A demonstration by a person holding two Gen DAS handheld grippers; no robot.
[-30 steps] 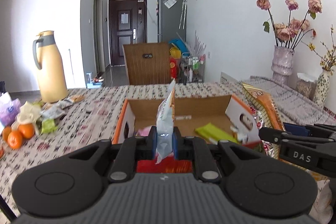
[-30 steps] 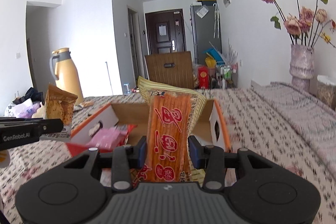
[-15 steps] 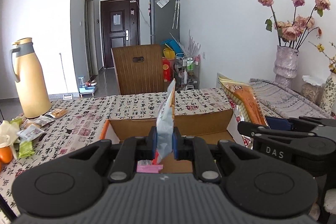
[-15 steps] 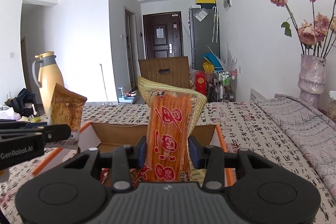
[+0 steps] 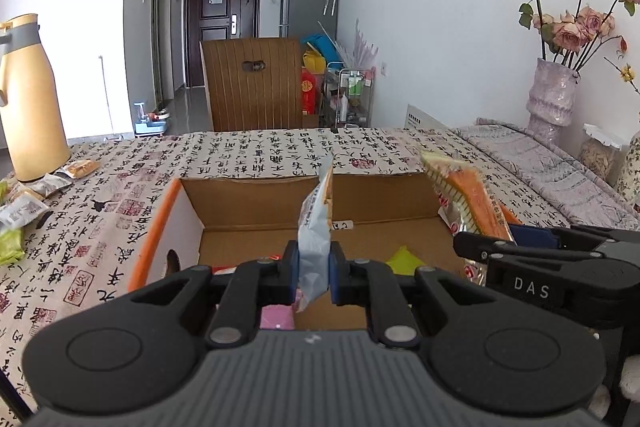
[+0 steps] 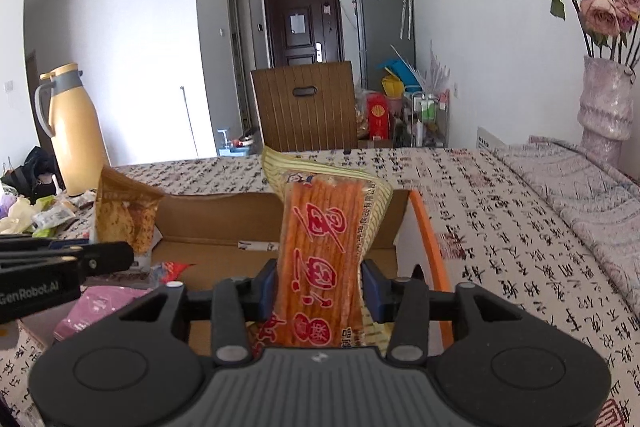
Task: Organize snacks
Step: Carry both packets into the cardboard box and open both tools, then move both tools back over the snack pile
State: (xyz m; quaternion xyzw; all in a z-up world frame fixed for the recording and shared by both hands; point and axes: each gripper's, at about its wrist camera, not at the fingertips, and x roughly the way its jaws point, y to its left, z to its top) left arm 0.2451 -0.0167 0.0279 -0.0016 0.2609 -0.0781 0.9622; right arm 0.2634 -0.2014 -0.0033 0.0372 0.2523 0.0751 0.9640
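Orange snack packet (image 6: 320,259) over cardboard box (image 6: 224,223)

Both grippers are advancing over the cardboard box (image 5: 304,203), now looking into it. Right gripper (image 6: 320,287) jaws have just been opening, gap showing beside the orange snack pack (image 6: 320,259) between them.

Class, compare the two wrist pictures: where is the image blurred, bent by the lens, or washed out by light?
Left wrist view: orange snack packet motion-blurred at its top, dark vignette in the upper right corner. Right wrist view: door frame bowed by the fisheye lens, daylit white wall washed out.
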